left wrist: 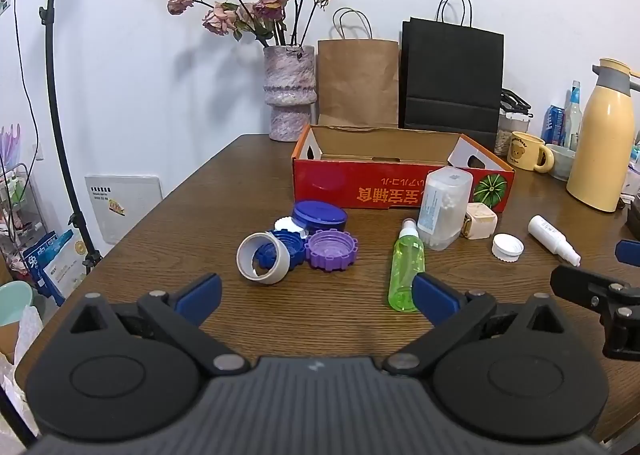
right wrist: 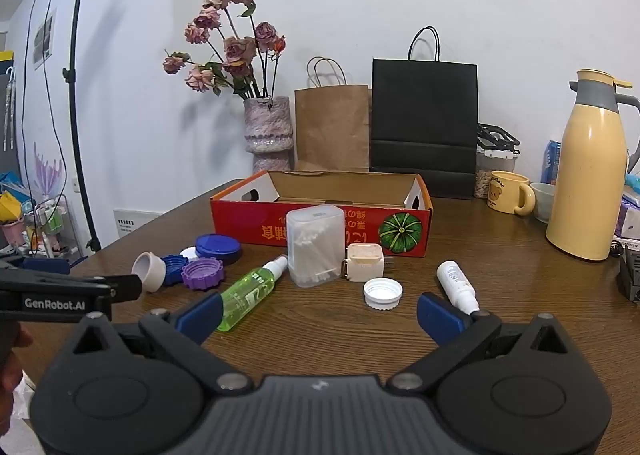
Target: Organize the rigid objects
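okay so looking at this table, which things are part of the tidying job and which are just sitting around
Job: green spray bottle, cotton swab box, white charger, white cap, white bottle, lid cluster, red box.

Lying about: vase, paper bags, thermos, mug.

Left hand-held gripper (left wrist: 316, 297), right hand-held gripper (right wrist: 318, 317): black plastic, ribbed grey centre, round side discs, silver rivets, blue finger pads (left wrist: 199, 292). White "GenRobot.AI" lettering noted on left unit.
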A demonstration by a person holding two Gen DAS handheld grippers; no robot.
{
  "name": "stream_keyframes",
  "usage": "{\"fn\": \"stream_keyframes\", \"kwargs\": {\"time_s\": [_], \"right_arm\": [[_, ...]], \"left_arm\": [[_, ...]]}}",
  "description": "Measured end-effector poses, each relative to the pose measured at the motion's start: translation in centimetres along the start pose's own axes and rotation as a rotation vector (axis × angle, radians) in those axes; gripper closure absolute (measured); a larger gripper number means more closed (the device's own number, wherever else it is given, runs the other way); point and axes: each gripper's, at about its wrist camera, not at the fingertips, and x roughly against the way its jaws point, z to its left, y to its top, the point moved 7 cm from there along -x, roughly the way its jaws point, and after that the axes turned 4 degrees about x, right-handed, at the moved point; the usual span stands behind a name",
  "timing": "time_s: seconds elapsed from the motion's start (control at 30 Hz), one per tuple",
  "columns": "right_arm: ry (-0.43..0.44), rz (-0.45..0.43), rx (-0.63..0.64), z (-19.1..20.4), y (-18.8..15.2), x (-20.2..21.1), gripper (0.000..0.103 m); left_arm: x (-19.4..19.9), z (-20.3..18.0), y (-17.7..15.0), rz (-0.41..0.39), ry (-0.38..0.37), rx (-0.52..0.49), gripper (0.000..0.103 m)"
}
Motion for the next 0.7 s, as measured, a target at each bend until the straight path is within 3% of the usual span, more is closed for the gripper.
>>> {"fn": "stream_keyframes", "kwargs": {"time_s": [0.7], "right_arm": [[0.000,-0.001,0.001,0.04,-0.02,-0.07,0.000]], "left_arm": [[0.63,0.03,0.48,-0.007,-0.012,0.000,0.000]]}}
